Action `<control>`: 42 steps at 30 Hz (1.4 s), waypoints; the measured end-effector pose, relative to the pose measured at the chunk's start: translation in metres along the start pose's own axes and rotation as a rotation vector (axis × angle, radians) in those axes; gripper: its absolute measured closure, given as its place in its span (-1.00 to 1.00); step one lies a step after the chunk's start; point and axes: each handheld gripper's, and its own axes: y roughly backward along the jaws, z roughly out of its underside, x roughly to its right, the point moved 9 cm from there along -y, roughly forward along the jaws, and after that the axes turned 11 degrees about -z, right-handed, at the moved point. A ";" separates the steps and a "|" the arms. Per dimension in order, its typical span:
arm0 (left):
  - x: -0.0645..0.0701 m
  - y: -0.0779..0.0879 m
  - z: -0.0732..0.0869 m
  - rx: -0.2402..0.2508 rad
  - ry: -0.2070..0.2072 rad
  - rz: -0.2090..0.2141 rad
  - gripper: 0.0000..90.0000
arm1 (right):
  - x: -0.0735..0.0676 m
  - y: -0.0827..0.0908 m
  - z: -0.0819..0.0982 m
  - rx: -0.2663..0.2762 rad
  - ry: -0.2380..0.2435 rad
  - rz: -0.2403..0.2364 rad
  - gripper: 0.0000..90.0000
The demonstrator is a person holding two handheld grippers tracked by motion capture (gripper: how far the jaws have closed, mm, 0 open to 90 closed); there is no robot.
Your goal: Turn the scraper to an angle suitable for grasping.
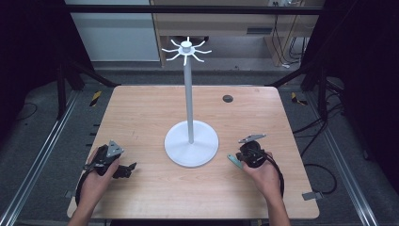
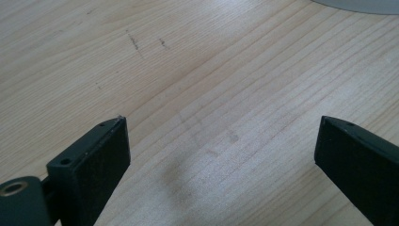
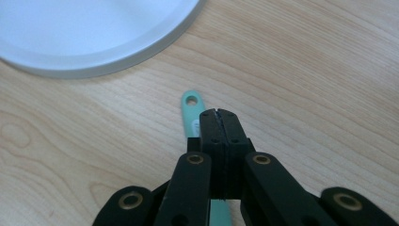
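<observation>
Clenching our right claw (image 3: 219, 113) above a thin teal strip (image 3: 192, 109) lying flat on the surface (image 1: 141, 113) — whether we grip it, we cannot tell. It looks light and stiff; best pinched mid-length. Our left claw (image 2: 221, 141) gapes, released — white hook stand (image 1: 190, 141) between.

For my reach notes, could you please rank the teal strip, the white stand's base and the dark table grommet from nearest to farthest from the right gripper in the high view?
1. Teal strip, at the right gripper.
2. White stand's base, table centre.
3. Dark grommet, far edge.
</observation>
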 end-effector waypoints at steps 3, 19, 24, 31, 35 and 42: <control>0.000 0.001 0.001 0.001 0.005 0.002 -0.92 | -0.005 0.004 -0.004 -0.016 0.017 0.004 1.00; -0.001 0.001 0.001 0.004 0.011 0.002 -0.92 | -0.018 0.017 -0.031 -0.153 0.101 -0.003 1.00; -0.001 0.001 0.001 0.000 0.009 0.001 -0.92 | -0.017 0.012 -0.034 -0.159 0.104 -0.011 0.91; -0.002 0.001 0.001 0.002 0.017 0.000 -0.92 | -0.013 0.010 -0.031 -0.193 0.084 -0.007 0.58; -0.003 0.001 0.000 0.006 0.016 0.001 -0.92 | -0.013 0.011 -0.029 -0.204 0.078 -0.014 0.52; -0.004 0.003 0.000 0.010 0.011 -0.011 -0.92 | -0.012 0.006 -0.027 -0.229 0.081 -0.008 0.43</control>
